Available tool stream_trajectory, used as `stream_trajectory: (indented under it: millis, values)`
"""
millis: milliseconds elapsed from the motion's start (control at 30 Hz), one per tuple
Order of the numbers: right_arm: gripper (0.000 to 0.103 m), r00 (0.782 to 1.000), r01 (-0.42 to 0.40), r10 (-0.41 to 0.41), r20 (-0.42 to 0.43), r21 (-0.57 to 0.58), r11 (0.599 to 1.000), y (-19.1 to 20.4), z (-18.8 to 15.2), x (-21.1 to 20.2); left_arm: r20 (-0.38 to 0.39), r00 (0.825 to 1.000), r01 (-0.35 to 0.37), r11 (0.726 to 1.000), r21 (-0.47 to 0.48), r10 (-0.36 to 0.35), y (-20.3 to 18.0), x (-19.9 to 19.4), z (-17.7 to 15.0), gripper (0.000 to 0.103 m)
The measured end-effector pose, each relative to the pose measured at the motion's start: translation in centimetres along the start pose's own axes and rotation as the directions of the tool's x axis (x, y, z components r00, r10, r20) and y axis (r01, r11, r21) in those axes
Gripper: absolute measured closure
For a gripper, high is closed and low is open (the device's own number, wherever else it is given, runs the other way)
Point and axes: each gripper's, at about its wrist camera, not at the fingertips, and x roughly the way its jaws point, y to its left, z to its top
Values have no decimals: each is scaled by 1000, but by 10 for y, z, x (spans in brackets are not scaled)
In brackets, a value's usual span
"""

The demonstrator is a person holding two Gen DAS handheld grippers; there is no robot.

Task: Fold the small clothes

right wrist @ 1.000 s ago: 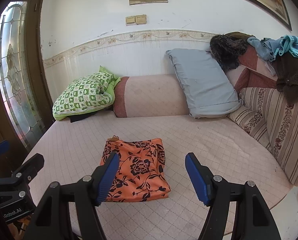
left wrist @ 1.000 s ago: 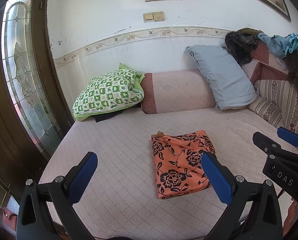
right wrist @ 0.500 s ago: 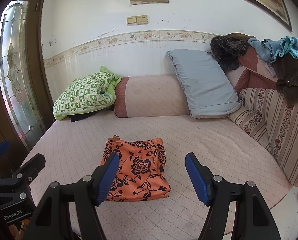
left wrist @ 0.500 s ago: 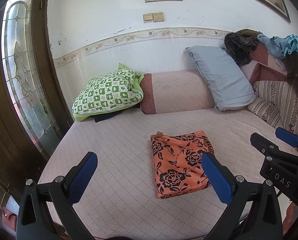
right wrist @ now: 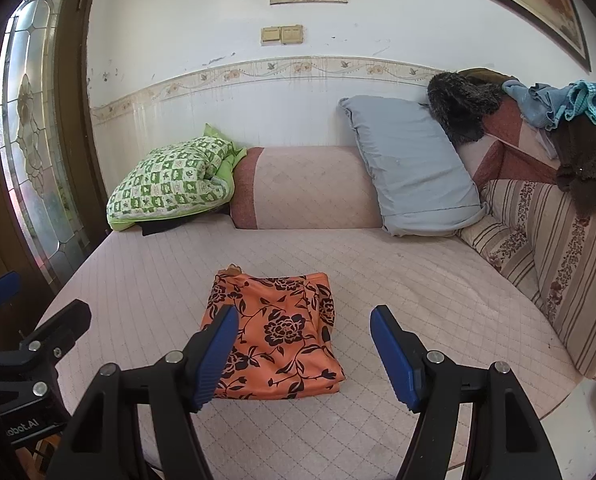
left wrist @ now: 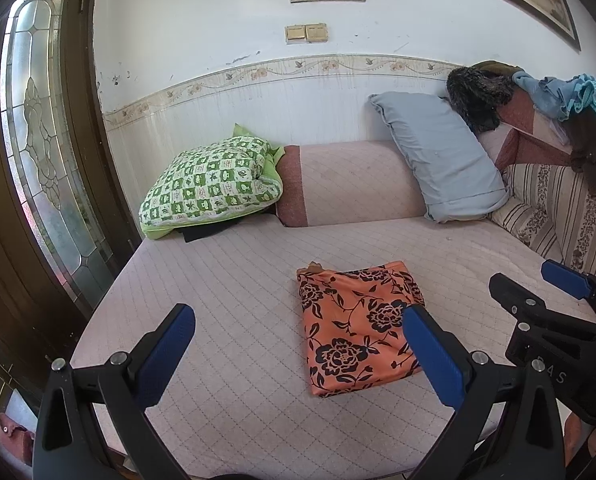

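Note:
An orange cloth with black flowers [left wrist: 358, 324] [right wrist: 277, 336] lies folded into a flat rectangle on the pink quilted bed [left wrist: 233, 280] [right wrist: 398, 280]. My left gripper [left wrist: 298, 356] hovers open above the bed's near edge, its blue right pad in front of the cloth's right side, nothing between the pads. My right gripper [right wrist: 304, 354] also stands open, held back from the cloth's near edge and empty. Each gripper shows at the side of the other's view, the right one [left wrist: 558, 300] and the left one [right wrist: 21, 320].
A green checked pillow [left wrist: 213, 188], a pink bolster [left wrist: 350, 184] and a grey pillow [left wrist: 438, 164] line the wall. Loose clothes [right wrist: 558, 104] are heaped on a striped cushion [right wrist: 558, 240] at right. A wooden door with patterned glass [left wrist: 37, 140] stands left.

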Motion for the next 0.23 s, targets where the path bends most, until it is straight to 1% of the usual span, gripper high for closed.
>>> stream_trajectory:
  millis: [133, 233]
  values:
    - [31, 1000, 6, -6, -13, -3, 1000, 2, -2, 8, 24, 1000, -4, 1000, -2, 4, 3, 4, -1, 0]
    - [31, 1000, 9, -9, -28, 0, 1000, 1, -3, 16, 37, 999, -14, 999, -39, 16, 11, 9, -1, 0]
